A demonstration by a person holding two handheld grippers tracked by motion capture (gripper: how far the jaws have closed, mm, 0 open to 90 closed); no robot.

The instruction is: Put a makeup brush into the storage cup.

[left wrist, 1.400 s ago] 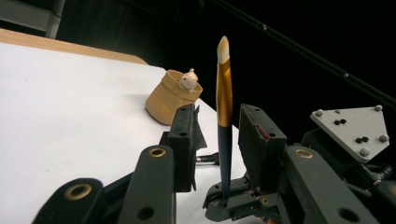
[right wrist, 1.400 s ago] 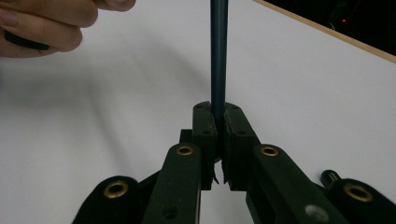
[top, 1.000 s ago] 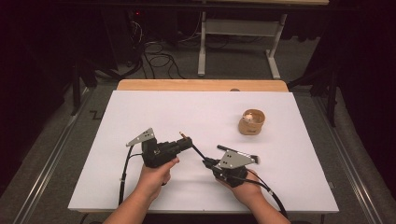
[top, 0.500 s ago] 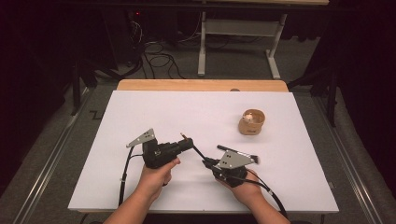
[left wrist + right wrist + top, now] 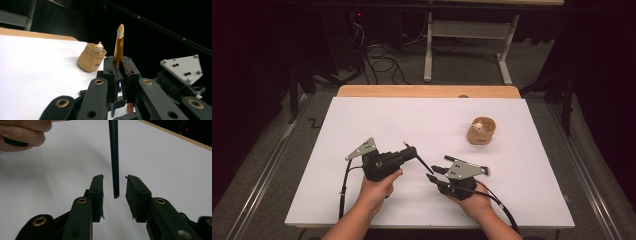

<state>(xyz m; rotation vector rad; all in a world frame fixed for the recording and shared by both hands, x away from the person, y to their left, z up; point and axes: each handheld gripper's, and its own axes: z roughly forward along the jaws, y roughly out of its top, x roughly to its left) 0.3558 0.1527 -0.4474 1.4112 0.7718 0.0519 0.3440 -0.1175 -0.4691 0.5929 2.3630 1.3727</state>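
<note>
Left gripper view, entry one: what did your left gripper (image 5: 119, 62) have?

Reply: One brush (image 5: 118, 47), gold ferrule and pale tip pointing up and away from you. Your fingers (image 5: 109, 72) were closed tight on it just below the ferrule. Tan cup (image 5: 91, 58) listed beyond it, standing on the white surface (image 5: 422, 120), well apart from both hands.

Entry two: your right gripper (image 5: 114, 181)?

Reply: Fingers (image 5: 97, 187) partly apart and just opened. The brush's dark handle end hung between them with a gap on each side. Nothing was held there, so the brush was carried by your left gripper alone.

Entry three: hazards?

Reply: Item a, likely snag. If you had drawn the right gripper away at an angle, one finger could have caught the handle end and levered the brush round in the left grip. Item b, possible slip. Your left fingers gripped a smooth, tapering part, so a knock could have slid the brush down or out onto the surface. Item c, the cup. It looked light, with a small figure at its mouth. A tilted brush brought in low could have tipped it or missed the opening.

Entry four: cause in common?

Reply: A single grip near one end, with a long free handle below it.
</note>
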